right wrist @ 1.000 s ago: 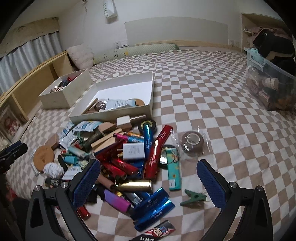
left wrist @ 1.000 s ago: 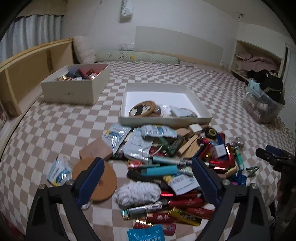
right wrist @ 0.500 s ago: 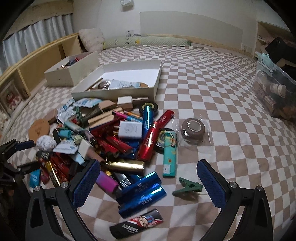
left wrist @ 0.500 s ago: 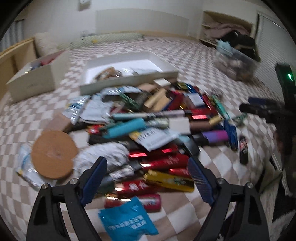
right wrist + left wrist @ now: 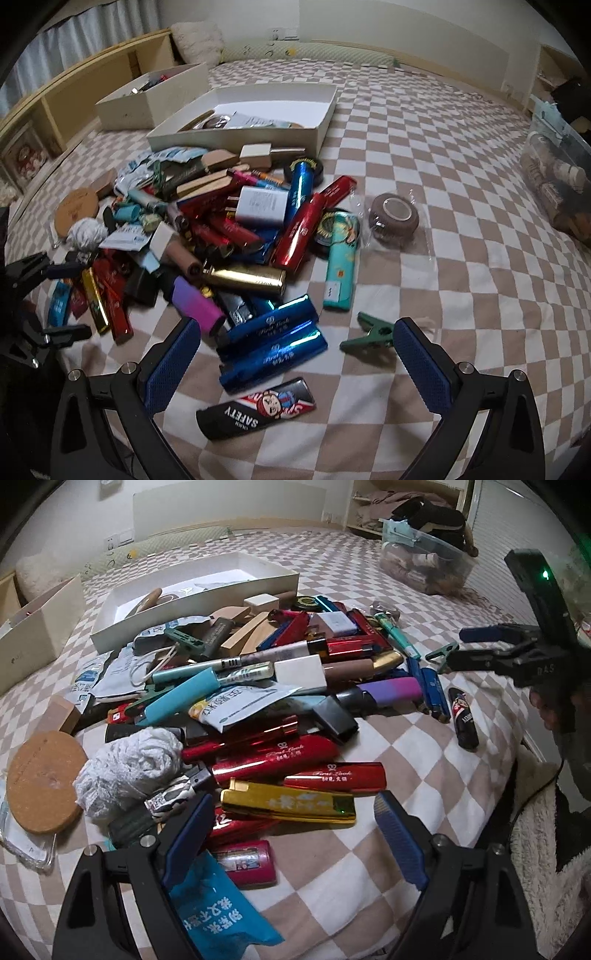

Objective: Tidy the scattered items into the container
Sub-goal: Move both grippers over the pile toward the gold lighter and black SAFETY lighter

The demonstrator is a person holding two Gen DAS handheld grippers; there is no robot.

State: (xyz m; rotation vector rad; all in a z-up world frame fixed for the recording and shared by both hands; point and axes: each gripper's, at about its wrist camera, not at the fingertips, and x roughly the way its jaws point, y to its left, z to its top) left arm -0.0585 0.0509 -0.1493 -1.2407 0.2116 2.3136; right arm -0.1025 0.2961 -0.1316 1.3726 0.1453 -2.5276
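We record a heap of glossy red, blue and gold lighters (image 5: 236, 236) on the checked bedcover just before the shallow white box (image 5: 317, 129), and since the earlier frame the left gripper (image 5: 291, 834) and right gripper (image 5: 295, 358) have dropped closer to that heap, both gaping wide, holding nothing.

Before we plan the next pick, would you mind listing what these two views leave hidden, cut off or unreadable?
- Shallow white box, left wrist view: its near wall hides most of the contents.
- Taller white box, right wrist view: contents too small to name.
- Blue packet, left wrist view: partly covered by the left tool.
- Clear storage bin, right wrist view: cut off by the frame edge.
- Lower pile items, both views: buried under lighters.
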